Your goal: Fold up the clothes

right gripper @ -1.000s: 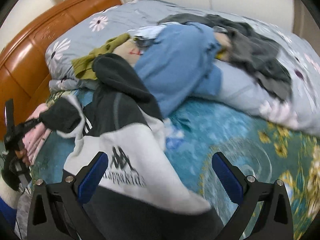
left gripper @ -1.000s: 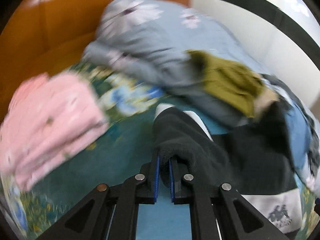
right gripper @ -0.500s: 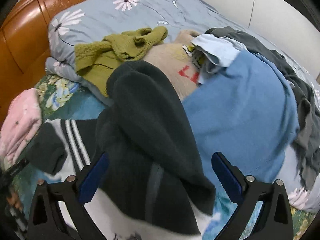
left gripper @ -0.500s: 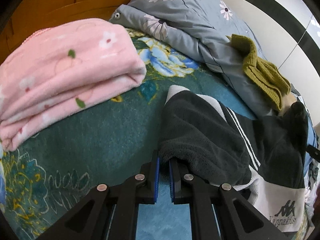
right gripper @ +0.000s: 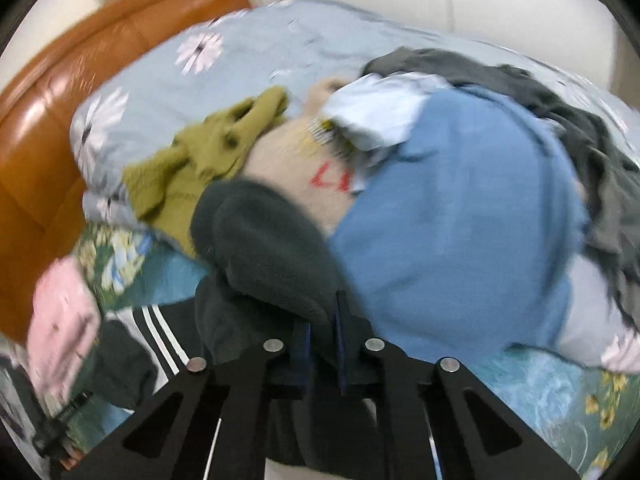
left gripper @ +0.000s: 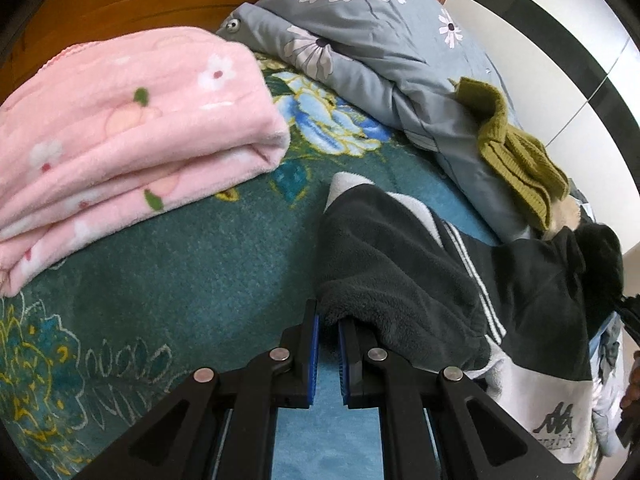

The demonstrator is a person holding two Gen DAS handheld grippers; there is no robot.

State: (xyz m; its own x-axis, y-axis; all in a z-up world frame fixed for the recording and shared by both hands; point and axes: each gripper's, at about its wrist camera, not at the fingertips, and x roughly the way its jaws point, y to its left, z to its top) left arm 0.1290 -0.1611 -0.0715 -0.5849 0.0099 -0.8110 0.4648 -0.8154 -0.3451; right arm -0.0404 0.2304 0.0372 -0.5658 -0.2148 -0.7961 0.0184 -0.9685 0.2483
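On bed | left claw still pinches dark fleece | right claw, open before, now clamps fleece

Home bedroom: wooden headboard, floral bedspread, daisy-print duvet, clothes pile were on bed.

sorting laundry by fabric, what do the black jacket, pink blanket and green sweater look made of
Black jacket: looks like fleece, with a matte, fuzzy nap at the cuff clamped by the left gripper.
Pink blanket: soft plush, probably coral fleece, with a short fluffy pile and rounded folds.
Green sweater: chunky knit, with visible ribbing; wool or acrylic, can't tell.
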